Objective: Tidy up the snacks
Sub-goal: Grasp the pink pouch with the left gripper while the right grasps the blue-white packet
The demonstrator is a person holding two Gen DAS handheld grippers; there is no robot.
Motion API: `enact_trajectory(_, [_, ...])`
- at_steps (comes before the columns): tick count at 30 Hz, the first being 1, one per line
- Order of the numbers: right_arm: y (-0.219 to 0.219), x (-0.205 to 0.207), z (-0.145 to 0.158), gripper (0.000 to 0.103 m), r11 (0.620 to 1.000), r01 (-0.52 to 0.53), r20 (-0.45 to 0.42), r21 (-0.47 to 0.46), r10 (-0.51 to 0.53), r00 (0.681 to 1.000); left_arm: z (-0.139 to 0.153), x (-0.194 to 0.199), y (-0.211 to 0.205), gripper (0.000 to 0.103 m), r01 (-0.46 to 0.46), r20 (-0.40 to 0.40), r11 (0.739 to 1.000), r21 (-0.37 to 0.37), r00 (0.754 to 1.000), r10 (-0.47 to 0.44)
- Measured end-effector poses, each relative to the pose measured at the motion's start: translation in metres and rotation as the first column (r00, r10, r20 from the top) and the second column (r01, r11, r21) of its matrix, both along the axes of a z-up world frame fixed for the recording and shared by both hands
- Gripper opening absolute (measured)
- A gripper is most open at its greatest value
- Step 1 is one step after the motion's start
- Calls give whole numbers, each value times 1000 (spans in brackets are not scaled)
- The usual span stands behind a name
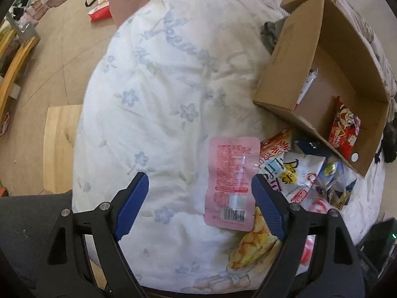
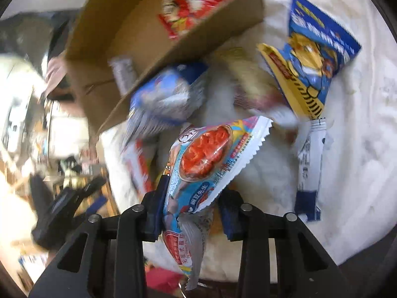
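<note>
The right gripper (image 2: 196, 213) pinches a snack bag (image 2: 206, 159) above the quilt (image 2: 359, 149), near the box (image 2: 99, 49). The left gripper (image 1: 199, 198) is spread wide over a pink packet (image 1: 230, 181).

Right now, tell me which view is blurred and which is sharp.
Left wrist view: sharp; the pink packet shows its barcode, edges bend with fisheye. Right wrist view: motion blur smears the box, while the held packet stays crisp.
</note>
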State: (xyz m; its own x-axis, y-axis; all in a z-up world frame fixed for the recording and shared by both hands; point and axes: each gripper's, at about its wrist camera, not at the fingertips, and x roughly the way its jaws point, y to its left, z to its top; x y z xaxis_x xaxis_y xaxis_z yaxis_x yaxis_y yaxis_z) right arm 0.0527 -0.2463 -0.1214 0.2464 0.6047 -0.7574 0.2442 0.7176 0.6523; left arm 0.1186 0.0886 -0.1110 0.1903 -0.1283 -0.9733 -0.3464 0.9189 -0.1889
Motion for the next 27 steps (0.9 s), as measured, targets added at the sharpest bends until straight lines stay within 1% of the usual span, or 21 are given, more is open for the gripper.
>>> enact_trajectory(3, [-9,-6,22,37,999,-46,67,-3,46,997,-14,3,-10,83,31,-37,999,-15,999,-31])
enact_trajectory(6, [-17,-6,46,37,997,-74,151,-9,75,986,-26,5,-18,83,45,-67,999,-28,997,-47])
enact_trajectory(8, [-23,-6,49,37,997,-74,178,3,73,981,-34,6,-22,83,54,-84,997,-47,995,-57])
enact_trajectory(11, [-31,-7,42,37,998,-47,174,45,39,984,-43,10,-26,83,68,-85,997,-41,994,-71])
enact_trajectory(12, [-23,-2,42,37,998,-40,164,46,32,986,-46,12,-27,83,70,-83,997,-43,994,-73])
enact_trajectory(15, [-26,-6,32,37,998,-37,128,42,31,991,-57,14,-32,82,74,-97,996,-45,992,-78])
enact_trajectory(18, [-25,-4,30,37,999,-36,130,37,31,991,-65,16,-39,82,92,-98,996,0,991,-92])
enact_trajectory(19, [-25,-3,30,37,999,-35,135,34,30,990,-64,16,-41,79,91,-93,996,12,992,-90])
enact_trajectory(21, [-25,-1,30,37,999,-31,140,32,27,990,-61,17,-46,68,101,-80,994,39,992,-97])
enact_trajectory(22, [-26,-1,29,37,999,-28,138,35,23,990,-59,17,-49,56,111,-79,992,55,991,-107])
enact_trajectory(23, [-26,0,28,37,999,-26,136,36,21,991,-58,17,-50,53,119,-78,991,69,990,-113])
enact_trajectory(27, [-26,-1,30,37,999,-29,147,26,25,989,-49,20,-47,48,109,-58,993,43,993,-106])
